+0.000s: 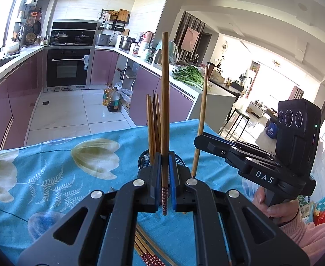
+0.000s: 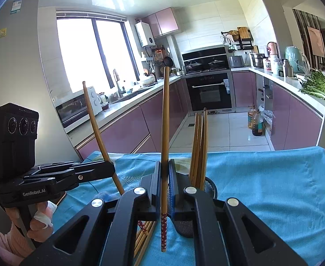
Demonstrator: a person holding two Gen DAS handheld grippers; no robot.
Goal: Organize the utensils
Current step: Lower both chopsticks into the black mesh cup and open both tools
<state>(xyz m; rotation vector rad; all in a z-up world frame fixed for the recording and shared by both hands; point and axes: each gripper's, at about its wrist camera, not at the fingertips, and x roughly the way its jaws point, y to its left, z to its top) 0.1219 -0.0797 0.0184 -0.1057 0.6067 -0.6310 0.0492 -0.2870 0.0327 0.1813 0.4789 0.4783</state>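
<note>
Brown chopsticks (image 1: 165,102) with red dotted ends, turquoise tablecloth (image 1: 51,177) with pale flowers, black mesh holder (image 2: 209,187)

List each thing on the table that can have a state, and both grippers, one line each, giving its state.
Left gripper: shut on a chopstick, held upright.
Right gripper: shut on a chopstick, held upright.
Left chopstick: gripped, patterned end down.
Right chopstick: gripped, patterned end down.
Mesh holder: upright on the cloth, holding several chopsticks.
Chopsticks in holder: standing.
Loose chopsticks: lying on the blue cloth.
</note>
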